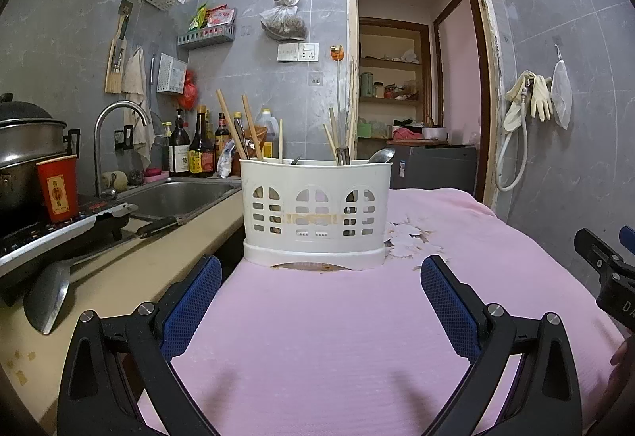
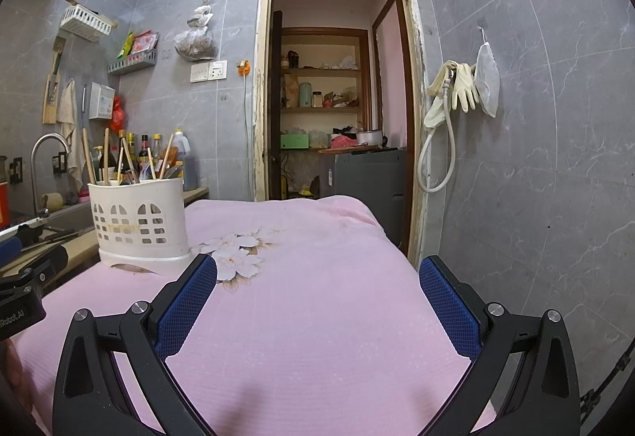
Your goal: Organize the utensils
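Observation:
A white plastic utensil holder (image 1: 315, 212) stands on a pink cloth (image 1: 317, 337), just beyond my left gripper (image 1: 320, 273). Wooden chopsticks (image 1: 232, 128) and a metal spoon (image 1: 380, 155) stick up out of it. My left gripper is open and empty, its blue pads (image 1: 194, 309) spread wide. In the right wrist view the holder (image 2: 139, 221) stands to the far left, chopsticks (image 2: 88, 156) upright in it. My right gripper (image 2: 317, 273) is open and empty above the pink cloth (image 2: 317, 317), to the right of the holder.
A counter on the left holds a sink (image 1: 178, 198), a tap (image 1: 115, 142), sauce bottles (image 1: 200, 146), a red cup (image 1: 58, 188), a pot (image 1: 24, 146) and a spatula (image 1: 45, 297). A doorway (image 2: 337, 98) opens behind. Gloves (image 2: 462, 87) hang on the right wall.

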{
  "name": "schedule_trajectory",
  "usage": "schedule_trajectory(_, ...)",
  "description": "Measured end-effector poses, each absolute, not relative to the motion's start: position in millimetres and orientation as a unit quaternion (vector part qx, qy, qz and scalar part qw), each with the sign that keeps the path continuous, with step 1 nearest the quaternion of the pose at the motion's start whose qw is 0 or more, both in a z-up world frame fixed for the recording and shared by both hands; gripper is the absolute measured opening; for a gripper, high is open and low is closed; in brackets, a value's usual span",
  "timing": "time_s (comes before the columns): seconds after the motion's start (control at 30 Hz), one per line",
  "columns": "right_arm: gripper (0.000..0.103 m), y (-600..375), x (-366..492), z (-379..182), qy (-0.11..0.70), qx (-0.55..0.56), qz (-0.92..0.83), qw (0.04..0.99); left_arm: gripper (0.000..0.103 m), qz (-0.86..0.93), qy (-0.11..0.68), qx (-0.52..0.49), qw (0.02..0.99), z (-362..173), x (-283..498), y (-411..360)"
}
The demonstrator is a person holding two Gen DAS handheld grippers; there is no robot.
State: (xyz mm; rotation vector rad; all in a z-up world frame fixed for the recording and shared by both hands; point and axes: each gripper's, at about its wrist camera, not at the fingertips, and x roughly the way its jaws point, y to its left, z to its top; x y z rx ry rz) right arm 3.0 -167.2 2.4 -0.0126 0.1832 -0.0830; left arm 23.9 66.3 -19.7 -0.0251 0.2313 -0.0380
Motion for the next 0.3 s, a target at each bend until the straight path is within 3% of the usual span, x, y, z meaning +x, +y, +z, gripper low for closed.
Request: schedule_trajectory(0.3,0.103,-164.2,2.6,-1.6,0.094,-0.005,-0.041,0.995,0.099,-0.02,0.12,-0.016,0.992,-20.3,25.3,66.9)
